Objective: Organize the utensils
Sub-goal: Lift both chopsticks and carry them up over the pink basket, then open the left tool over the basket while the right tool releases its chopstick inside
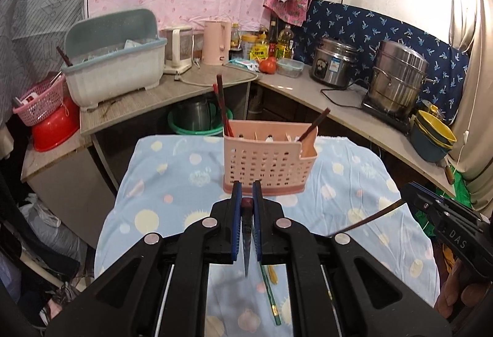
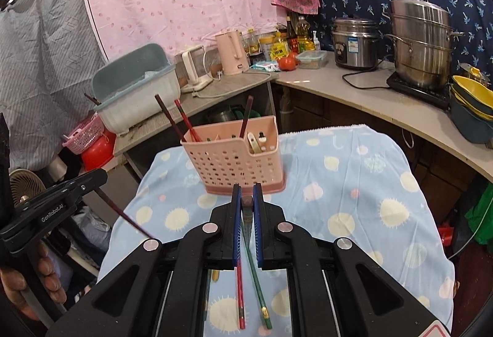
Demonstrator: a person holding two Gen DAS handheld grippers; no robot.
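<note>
We see a blue dotted cloth (image 1: 172, 170) in a cluttered kitchen, a pink holder (image 1: 268, 158) at frame centre. Our left tongs (image 1: 246, 193) and right tongs (image 2: 247, 193) each clamp a chopstick (image 1: 247, 244) end-on, its length running toward the lower frame.

Home kitchen, rice cooker (image 1: 334, 66), steamer pot (image 2: 422, 41), oil bottles (image 1: 285, 42)

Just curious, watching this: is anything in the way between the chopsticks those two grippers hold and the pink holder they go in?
Nothing visible. Bare blue cloth lies between each held chopstick and the pink holder, whose top is open.

Cloth-covered table (image 2: 354, 183), pink utensil holder (image 2: 237, 164), chopsticks (image 2: 258, 294)
</note>
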